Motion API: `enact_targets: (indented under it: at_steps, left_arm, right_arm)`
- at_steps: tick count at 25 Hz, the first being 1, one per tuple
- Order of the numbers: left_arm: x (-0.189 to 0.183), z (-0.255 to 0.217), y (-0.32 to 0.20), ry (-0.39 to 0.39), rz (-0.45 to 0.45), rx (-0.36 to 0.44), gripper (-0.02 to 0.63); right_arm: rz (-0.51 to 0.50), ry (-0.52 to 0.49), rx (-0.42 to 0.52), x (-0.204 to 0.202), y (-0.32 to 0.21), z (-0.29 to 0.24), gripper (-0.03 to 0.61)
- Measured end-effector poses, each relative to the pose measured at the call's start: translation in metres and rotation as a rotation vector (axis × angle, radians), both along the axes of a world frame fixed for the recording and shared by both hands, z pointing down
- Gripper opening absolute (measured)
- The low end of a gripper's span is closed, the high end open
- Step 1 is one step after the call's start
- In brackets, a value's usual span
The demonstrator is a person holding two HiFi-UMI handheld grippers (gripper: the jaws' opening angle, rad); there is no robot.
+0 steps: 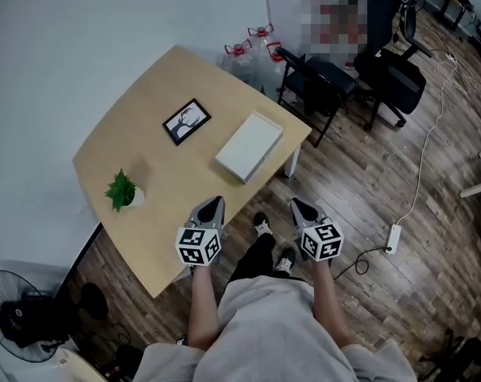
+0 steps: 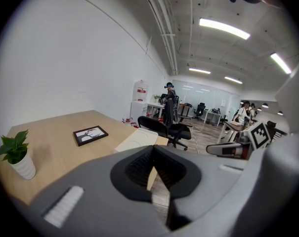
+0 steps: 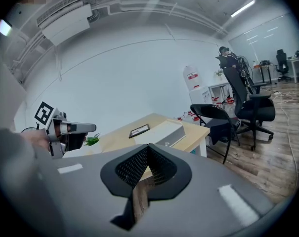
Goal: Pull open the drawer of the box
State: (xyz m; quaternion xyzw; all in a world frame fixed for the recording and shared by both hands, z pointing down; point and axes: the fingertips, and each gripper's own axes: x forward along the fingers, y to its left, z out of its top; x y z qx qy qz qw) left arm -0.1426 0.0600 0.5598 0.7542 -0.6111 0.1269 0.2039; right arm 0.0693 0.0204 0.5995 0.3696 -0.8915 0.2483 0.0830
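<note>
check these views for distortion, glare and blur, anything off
Head view: even light, sharp, the box and table crisp. Left gripper view: strong fisheye with dark corners, ceiling lights glaring, the left gripper soft up close. Right gripper view: same fisheye bend, the right gripper blurred near the lens.

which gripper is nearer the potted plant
Left. The left gripper hangs by the table's near edge, right of the plant; the right gripper is farther right, over the floor.
</note>
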Motion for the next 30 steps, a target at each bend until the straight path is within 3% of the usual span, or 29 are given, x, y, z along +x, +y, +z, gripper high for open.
enact_targets:
  at_steps: [5,13,18,25,30]
  left_arm:
    - [-0.014,0.0,-0.034,0.012,0.001,-0.003,0.053]
    - [-0.038,0.011,-0.102,0.014,0.041,-0.017,0.054]
    - [-0.055,0.037,-0.142,-0.023,0.095,-0.06,0.054]
    - [-0.053,0.094,-0.177,-0.044,0.248,-0.161,0.053]
    - [-0.046,0.125,-0.194,-0.139,0.393,-0.224,0.054]
  right_arm:
    - [0.034,0.003,0.012,-0.004,-0.037,-0.003,0.002]
    - [-0.031,0.06,0.012,-0.037,-0.094,0.002,0.003]
    - [-0.058,0.095,-0.017,-0.059,-0.121,0.019,0.002]
    - [-0.076,0.155,-0.061,-0.07,-0.144,0.051,0.002]
    - [-0.118,0.207,-0.081,-0.075,-0.154,0.072,0.002]
